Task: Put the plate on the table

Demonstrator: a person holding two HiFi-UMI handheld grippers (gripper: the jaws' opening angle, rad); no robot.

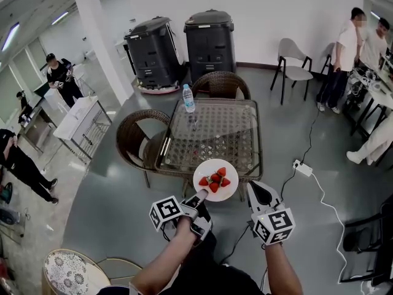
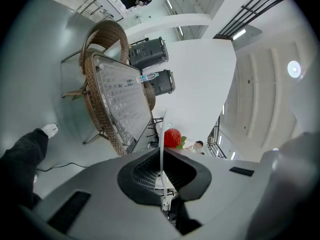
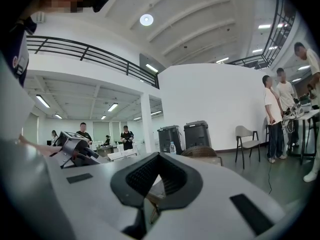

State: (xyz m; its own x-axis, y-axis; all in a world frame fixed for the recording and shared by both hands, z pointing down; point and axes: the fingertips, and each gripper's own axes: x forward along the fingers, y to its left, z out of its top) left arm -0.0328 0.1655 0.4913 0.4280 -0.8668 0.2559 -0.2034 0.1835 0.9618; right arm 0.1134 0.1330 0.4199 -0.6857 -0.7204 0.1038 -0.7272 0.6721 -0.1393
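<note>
One big bright room, grey floor (image 1: 104,201), white walls. Square glass worktop (image 1: 215,128) in the middle. Two tall black bins (image 1: 178,48) side by side at the far wall. Brown woven chairs (image 1: 136,134) tucked in at the worktop's left and far sides. White plate (image 1: 205,173) of red strawberries (image 1: 215,180) up over the worktop's near edge, rim pinched tight in the left gripper (image 1: 201,195) fingers. Right gripper (image 1: 258,190) just beside, fingers closed together, nothing between. Small water bottle (image 1: 188,98) upright near the worktop's far edge.
</note>
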